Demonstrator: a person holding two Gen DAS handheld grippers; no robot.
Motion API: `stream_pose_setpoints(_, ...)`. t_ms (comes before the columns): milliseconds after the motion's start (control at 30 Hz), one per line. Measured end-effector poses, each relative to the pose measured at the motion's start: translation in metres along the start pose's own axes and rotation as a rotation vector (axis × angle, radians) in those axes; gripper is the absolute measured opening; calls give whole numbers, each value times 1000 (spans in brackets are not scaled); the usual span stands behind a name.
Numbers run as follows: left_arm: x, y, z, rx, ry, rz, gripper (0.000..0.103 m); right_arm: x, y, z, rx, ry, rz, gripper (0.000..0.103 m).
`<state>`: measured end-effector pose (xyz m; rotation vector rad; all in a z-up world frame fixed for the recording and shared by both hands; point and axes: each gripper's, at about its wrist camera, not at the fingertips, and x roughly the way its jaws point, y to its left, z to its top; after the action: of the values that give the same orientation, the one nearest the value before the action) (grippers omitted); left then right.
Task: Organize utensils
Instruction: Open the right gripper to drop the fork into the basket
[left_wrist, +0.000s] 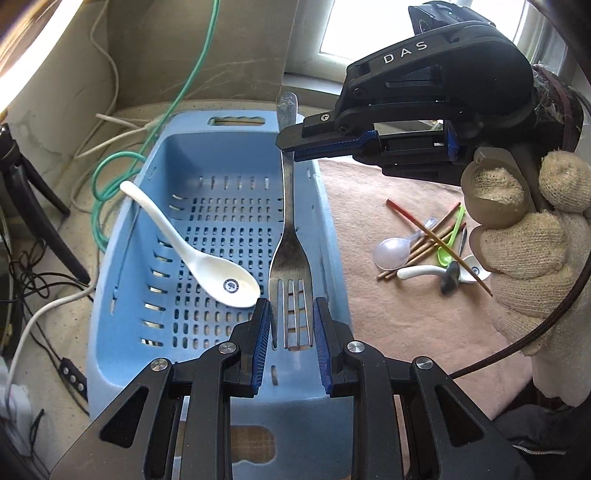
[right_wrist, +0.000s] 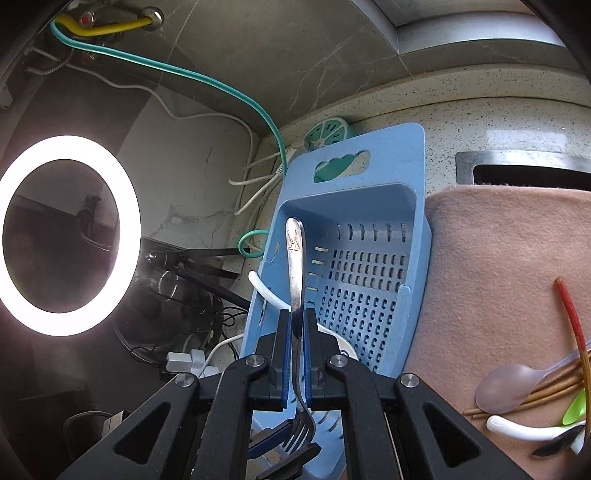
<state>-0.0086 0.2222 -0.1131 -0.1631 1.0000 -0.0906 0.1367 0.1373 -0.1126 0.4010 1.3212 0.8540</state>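
speckled bench (left_wrist: 51, 236) under my blue slotted basket (left_wrist: 122, 266), where a white soup spoon (left_wrist: 207, 254) leans on the left wall. my left tool (left_wrist: 291, 325) sits narrowly parted around the fork (left_wrist: 290, 236) tines; whether it presses them, i cannot tell. my right tool (left_wrist: 291, 147) is clamped on the fork handle. loose utensils (left_wrist: 432, 251) lie on the pink cloth (left_wrist: 388, 203).

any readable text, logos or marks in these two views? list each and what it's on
"DAS": raised letters on the black body of the right gripper, left wrist view.
Embossed mark on the end of the fork handle, right wrist view: a figure or letter, not legible.
Round dark emblem in the bowl of the white spoon lying in the blue basket: too small to read.
Similar emblem on the second white spoon in the pile: unreadable.
Nothing else.
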Motion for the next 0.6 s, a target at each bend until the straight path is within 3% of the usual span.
stream_pose_setpoints(367,11,21,5,-30,37,21,22,37,3,12,-18,36,-52,7)
stream_pose_setpoints(600,5,27,6,-47,27,32,29,39,3,14,-43,32,-83,9)
